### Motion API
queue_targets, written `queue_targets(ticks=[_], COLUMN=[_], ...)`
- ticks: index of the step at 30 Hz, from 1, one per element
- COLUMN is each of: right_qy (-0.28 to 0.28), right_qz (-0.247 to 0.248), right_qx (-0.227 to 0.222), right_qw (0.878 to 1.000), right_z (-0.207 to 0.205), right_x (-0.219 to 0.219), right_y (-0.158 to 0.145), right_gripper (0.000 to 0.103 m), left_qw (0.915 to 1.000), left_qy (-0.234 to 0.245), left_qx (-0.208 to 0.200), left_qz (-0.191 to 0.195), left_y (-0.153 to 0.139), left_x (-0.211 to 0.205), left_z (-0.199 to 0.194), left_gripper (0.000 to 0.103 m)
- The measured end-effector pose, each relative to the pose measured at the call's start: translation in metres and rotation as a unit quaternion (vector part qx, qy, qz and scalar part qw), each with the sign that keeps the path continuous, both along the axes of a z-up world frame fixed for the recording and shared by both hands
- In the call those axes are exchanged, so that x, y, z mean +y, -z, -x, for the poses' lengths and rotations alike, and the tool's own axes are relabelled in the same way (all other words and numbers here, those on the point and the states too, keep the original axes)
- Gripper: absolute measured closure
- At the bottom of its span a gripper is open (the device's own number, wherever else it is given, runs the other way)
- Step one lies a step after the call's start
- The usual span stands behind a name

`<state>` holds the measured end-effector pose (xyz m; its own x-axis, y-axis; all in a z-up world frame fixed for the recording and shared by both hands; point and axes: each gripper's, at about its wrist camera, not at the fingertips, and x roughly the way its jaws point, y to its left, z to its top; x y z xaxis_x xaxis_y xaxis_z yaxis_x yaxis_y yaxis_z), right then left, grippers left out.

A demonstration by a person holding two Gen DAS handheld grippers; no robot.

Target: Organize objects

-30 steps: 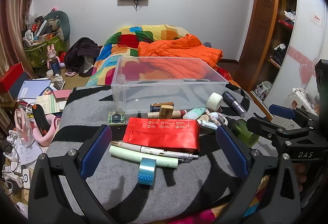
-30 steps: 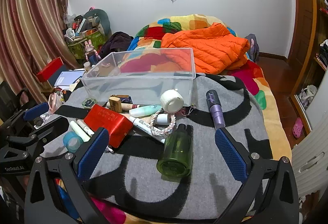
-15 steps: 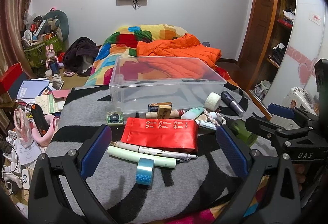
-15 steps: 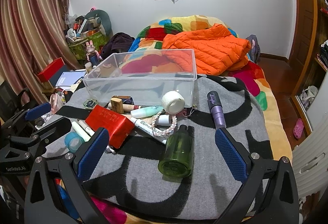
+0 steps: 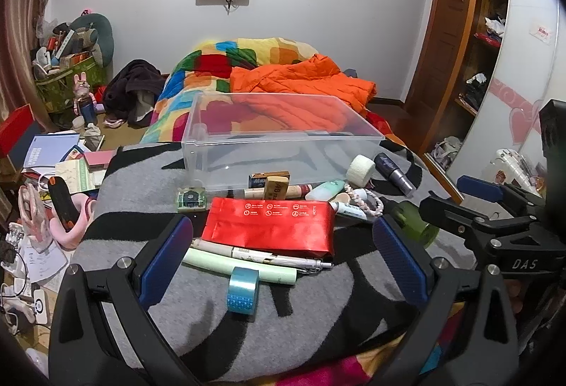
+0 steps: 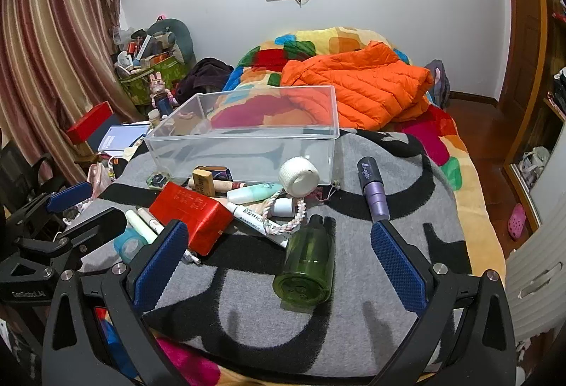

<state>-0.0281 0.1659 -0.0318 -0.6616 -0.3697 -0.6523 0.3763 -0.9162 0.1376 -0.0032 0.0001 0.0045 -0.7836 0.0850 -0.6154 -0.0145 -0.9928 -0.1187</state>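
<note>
One clear plastic bin [image 6: 247, 138] sits upright behind scattered small items.

In the left wrist view the green bottle [image 5: 412, 221] is half hidden behind the left gripper's right finger [image 5: 398, 258]. The print on the red pouch [image 5: 270, 225] is too small to read. In the right wrist view the blue tape roll [image 6: 129, 241] sits partly behind the left gripper's finger [image 6: 95, 230].

Black angular gripper frames, blue textured pads on the fingers [image 5: 166, 258], silver screws at the joints, "DAS" printed in white on the right gripper [image 5: 474, 205]
</note>
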Motion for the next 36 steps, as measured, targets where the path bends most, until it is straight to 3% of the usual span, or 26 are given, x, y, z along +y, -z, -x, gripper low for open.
queue_targets(ticks=[3, 7, 9, 11, 17, 24, 26, 29, 33, 36], right_qy=[-0.001, -0.004, -0.002, 0.000, 0.015, 0.015, 0.013, 0.013, 0.015, 0.019], right_qz=[0.001, -0.004, -0.008, -0.009, -0.010, 0.002, 0.006, 0.006, 0.011, 0.009], right_qx=[0.000, -0.005, -0.009, -0.018, -0.047, -0.078, -0.085, -0.093, -0.087, -0.080], right_qw=[1.000, 1.000, 1.000, 1.000, 0.999, 0.997, 0.996, 0.996, 0.996, 0.997], right_z=[0.000, 0.001, 0.001, 0.003, 0.011, 0.023, 0.027, 0.031, 0.027, 0.024], right_x=[0.000, -0.001, 0.001, 0.005, 0.020, 0.020, 0.017, 0.014, 0.016, 0.020], right_y=[0.000, 0.004, 0.008, 0.012, 0.029, 0.046, 0.050, 0.056, 0.056, 0.052], right_gripper=[0.002, 0.012, 0.017, 0.022, 0.029, 0.041, 0.049, 0.064, 0.065, 0.065], left_qw=[1.0000, 1.0000, 1.0000, 0.9999, 0.9983, 0.9959, 0.9966, 0.9973, 0.9974, 0.9977], left_qy=[0.001, 0.002, -0.003, -0.006, -0.025, -0.036, -0.039, -0.035, -0.025, -0.025], left_qx=[0.000, -0.003, -0.002, -0.013, -0.052, -0.078, -0.070, -0.064, -0.065, -0.060], left_qz=[-0.001, -0.009, -0.008, -0.003, -0.013, -0.029, -0.019, -0.012, -0.017, -0.020], left_y=[0.002, 0.006, 0.008, 0.014, 0.040, 0.062, 0.062, 0.063, 0.064, 0.059], left_x=[-0.001, -0.004, -0.006, -0.009, -0.026, -0.029, -0.026, -0.023, -0.023, -0.025], left_z=[0.000, -0.002, -0.005, -0.007, -0.012, -0.001, 0.001, 0.003, 0.001, -0.003], left_gripper=[0.000, 0.000, 0.012, 0.018, 0.018, 0.042, 0.049, 0.068, 0.085, 0.086])
